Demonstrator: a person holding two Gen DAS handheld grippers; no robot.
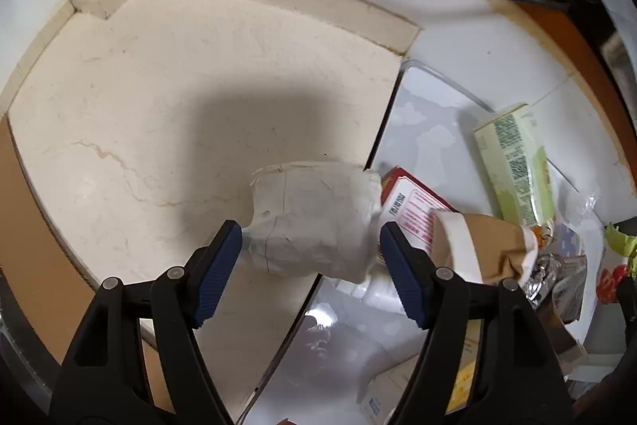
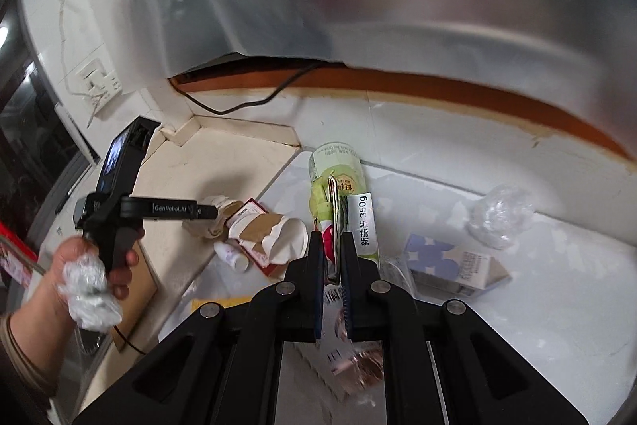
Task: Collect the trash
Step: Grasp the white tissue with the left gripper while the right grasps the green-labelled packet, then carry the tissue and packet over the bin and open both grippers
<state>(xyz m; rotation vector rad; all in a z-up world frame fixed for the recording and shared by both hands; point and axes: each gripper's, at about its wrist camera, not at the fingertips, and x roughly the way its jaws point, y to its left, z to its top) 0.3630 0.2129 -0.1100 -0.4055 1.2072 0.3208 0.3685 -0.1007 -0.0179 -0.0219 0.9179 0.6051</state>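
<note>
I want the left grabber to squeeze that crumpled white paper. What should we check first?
1. Left gripper open wide enough: ok.
2. Crumpled white paper sits between its fingers: ok.
3. Fingers already touching the paper: cannot tell.
4. Brown-and-white cup clear of the fingers: cannot tell, it lies close beside one.
5. Right gripper shut firmly on its thin wrapper: ok.

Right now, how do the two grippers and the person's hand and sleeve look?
Both grippers are black plastic with two long arms, round silver rivets and ribbed dark blue pads. The left gripper, seen from the right wrist camera, has a pistol-style handle, a bar with white lettering, and a small lit screen on its top. The hand on it shows a brownish ribbed sleeve at the wrist.
</note>
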